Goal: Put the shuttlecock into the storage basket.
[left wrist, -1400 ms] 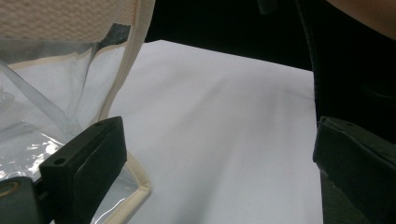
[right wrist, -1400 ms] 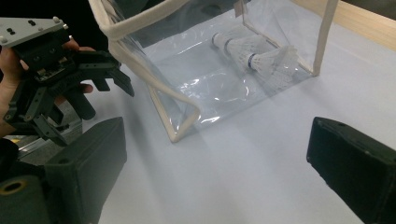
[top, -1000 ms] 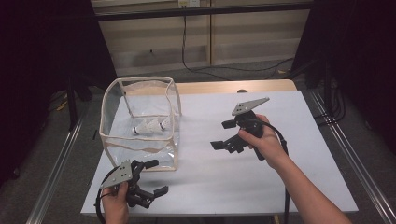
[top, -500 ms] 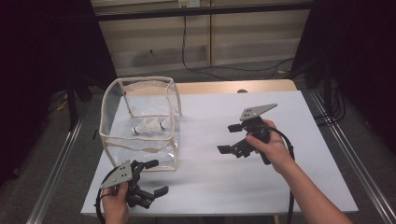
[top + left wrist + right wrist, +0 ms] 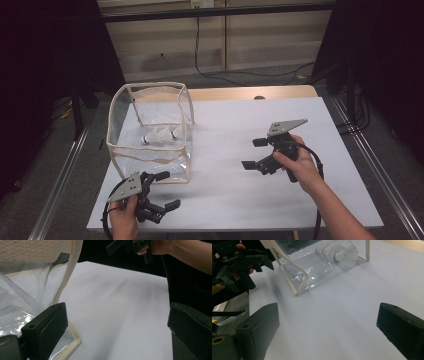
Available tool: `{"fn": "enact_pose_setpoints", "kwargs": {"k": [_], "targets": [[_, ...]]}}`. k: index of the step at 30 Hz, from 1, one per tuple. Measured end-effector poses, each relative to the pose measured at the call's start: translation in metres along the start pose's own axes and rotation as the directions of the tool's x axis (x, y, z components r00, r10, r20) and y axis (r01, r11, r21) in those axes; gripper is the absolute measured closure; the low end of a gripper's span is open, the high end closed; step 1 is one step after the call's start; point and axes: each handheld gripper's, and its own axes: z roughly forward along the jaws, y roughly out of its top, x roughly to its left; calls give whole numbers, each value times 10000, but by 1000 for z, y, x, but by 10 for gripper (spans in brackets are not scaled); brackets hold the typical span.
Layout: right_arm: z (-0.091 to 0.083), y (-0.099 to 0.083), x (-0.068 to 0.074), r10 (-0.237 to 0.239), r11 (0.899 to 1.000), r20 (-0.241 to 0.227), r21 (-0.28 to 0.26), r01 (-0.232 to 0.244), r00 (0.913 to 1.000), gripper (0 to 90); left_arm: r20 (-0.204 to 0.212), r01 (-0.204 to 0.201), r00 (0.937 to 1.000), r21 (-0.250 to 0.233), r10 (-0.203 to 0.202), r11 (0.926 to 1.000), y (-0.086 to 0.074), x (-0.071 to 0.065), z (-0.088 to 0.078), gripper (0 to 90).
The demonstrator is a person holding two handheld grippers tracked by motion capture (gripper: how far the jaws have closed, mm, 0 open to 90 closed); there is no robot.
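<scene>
A clear bag (image 5: 120,120) with cream trim stands open-topped at the table's left, and two white shuttlecocks (image 5: 161,135) lie on its floor. My left gripper (image 5: 169,189) rests at the front edge just before the bag's near corner, open and empty. In the left gripper view its jaws (image 5: 117,332) frame bare table beside the bag's corner (image 5: 72,277). My right gripper (image 5: 252,153) hovers right of centre, open and empty, jaws pointing left toward the bag. The right gripper view (image 5: 327,332) looks across to the bag (image 5: 298,285), the shuttlecocks (image 5: 339,252) and the left gripper (image 5: 239,262).
A white sheet (image 5: 225,125) covers the table, with a strip of wood (image 5: 250,93) showing at its far edge. Metal rails (image 5: 60,185) run along both sides. Black cables trail from each gripper.
My right gripper has moved down and toward the near right of the table, away from the bag, still open. The left gripper has stayed put.
</scene>
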Motion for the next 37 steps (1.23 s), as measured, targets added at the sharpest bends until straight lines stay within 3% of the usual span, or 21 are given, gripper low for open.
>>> {"fn": "enact_pose_setpoints", "kwargs": {"k": [31, 37], "targets": [[-35, -59, -7, 114, 9994, 542, -344, -96, 9985, 39, 21, -23, 10000, 57, 23, 10000, 0, -1, 1, 29], [-37, -76, -12, 454, 9973, 449, -603, -427, 9980, 44, -14, 32, 10000, 29, -32, 10000, -1, 0, 0, 30]]}}
